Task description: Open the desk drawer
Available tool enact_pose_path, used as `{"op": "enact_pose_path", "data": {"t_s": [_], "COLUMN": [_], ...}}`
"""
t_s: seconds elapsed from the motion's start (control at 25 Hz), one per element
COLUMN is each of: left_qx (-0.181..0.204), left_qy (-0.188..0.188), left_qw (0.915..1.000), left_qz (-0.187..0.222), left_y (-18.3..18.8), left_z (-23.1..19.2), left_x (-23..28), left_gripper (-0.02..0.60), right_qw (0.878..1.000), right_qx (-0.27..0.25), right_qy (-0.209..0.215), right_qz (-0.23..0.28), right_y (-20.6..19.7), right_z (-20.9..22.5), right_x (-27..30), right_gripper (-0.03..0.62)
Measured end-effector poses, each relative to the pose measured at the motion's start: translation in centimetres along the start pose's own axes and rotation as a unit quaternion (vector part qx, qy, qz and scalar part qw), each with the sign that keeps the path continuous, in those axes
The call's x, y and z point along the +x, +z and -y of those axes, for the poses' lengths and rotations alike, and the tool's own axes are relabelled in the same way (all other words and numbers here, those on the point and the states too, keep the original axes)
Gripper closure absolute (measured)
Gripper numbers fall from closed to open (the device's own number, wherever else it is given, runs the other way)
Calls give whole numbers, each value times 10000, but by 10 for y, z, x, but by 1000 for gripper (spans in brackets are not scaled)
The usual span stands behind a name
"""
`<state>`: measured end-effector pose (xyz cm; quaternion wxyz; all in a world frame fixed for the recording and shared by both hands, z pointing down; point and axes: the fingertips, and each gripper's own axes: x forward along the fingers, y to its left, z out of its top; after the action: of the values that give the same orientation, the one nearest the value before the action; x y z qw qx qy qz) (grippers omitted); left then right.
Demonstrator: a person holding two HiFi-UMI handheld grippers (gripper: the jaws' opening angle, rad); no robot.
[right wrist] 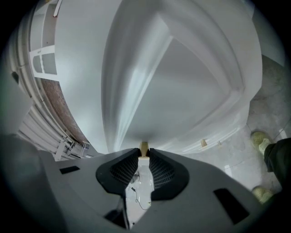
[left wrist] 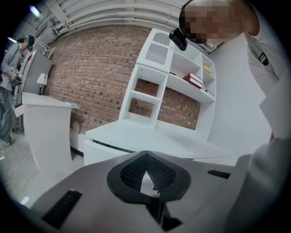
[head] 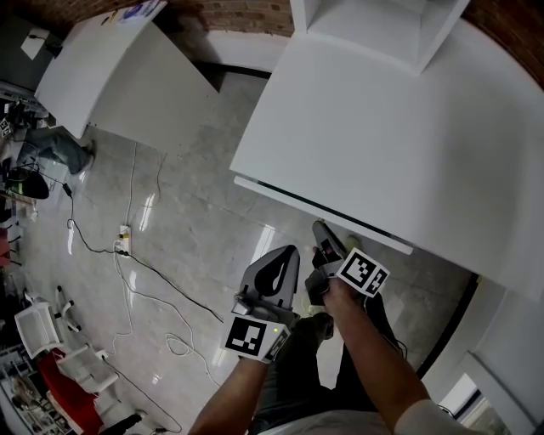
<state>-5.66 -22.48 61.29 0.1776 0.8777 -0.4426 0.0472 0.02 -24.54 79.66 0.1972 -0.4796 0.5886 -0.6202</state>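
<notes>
The white desk [head: 382, 144] carries a long drawer front [head: 323, 214] just under its top, with a thin dark gap above it. My right gripper [head: 321, 229] reaches up to the drawer's lower edge. In the right gripper view the jaws [right wrist: 143, 151] are closed on that thin tan-cored edge, and the drawer's white underside [right wrist: 150, 91] fills the view. My left gripper [head: 291, 252] hangs free in front of the desk, left of the right one. Its fingertips [left wrist: 144, 155] meet with nothing between them, pointing at the drawer front [left wrist: 109, 152].
Cables [head: 136, 272] and a power strip [head: 124, 240] lie on the tiled floor to the left. A second white desk [head: 110, 76] stands at the far left, a white shelf unit [head: 374, 25] on the main desk. Chairs [head: 51, 340] and a person [left wrist: 9, 91] are further left.
</notes>
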Motion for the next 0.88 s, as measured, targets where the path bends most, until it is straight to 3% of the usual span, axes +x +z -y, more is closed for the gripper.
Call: {"op": "enact_pose_path", "data": {"t_s": [0.28,0.44,0.88], "left_qx": [-88,-80,-159], "left_qy": [107,99,249], "left_qw": [9999,9999,9995], "left_qz": [-99,63,-139], "left_y": [-1,3,-24], "left_z": [7,11,18], "left_x": [-31,-46,-105], "left_gripper": [577,577,577], "right_qw": [9998,9995,9991], "right_qx": [34,18,-56], "right_qy": [-113,-164,-187], "right_qz": [-182,-271,-374], "right_y": [-36,-61,-121], "right_z": [2,6,9], "right_x": [-19,-32,-64], "right_gripper": [513,514,513]}}
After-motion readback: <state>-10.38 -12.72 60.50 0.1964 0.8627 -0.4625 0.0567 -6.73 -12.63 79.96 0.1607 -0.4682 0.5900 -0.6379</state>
